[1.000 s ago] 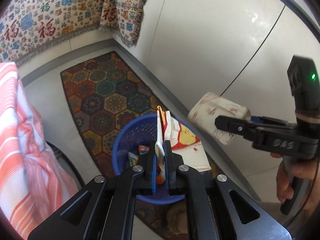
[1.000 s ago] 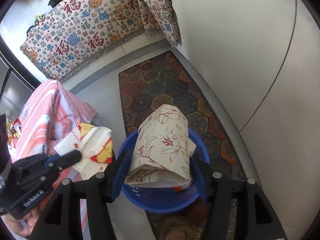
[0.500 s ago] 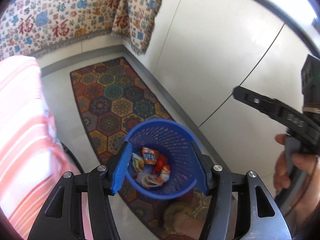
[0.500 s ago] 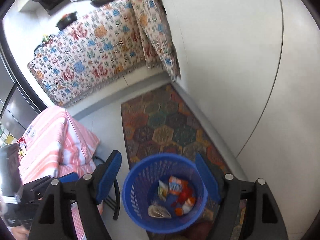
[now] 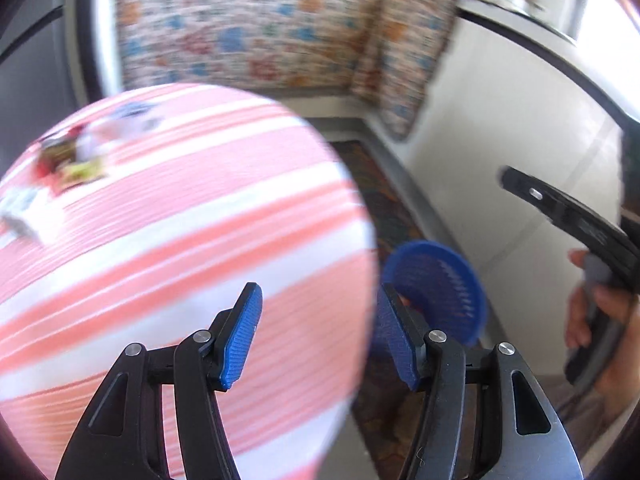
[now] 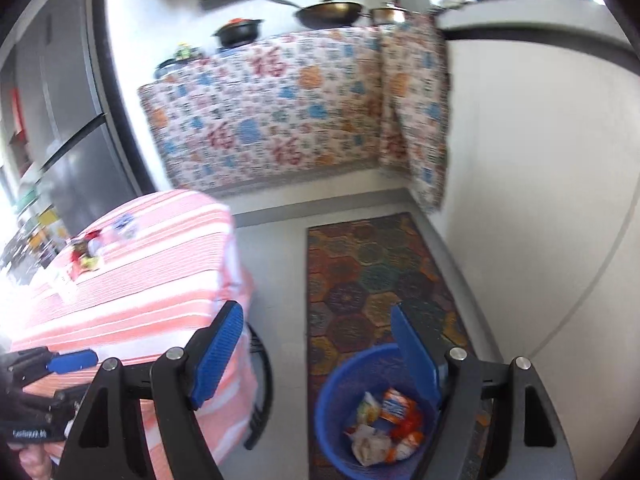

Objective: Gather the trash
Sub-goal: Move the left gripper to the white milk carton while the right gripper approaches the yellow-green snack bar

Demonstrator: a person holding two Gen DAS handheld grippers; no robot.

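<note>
Left gripper (image 5: 316, 332): jaws apart, nothing between them, blue pads over the striped cloth (image 5: 180, 240) at lower centre of the left view. Right gripper (image 6: 320, 356): jaws apart, empty, at lower centre of the right view. Blue bin (image 6: 340, 432) stands on the rug (image 6: 380, 272) at lower right, wrappers (image 6: 384, 420) lying inside it. More trash (image 6: 86, 254) lies on the striped cloth at mid left, well apart from the bin. Both views are blurred. A hand (image 5: 600, 332) grips the right gripper's handle at the right edge of the left view
</note>
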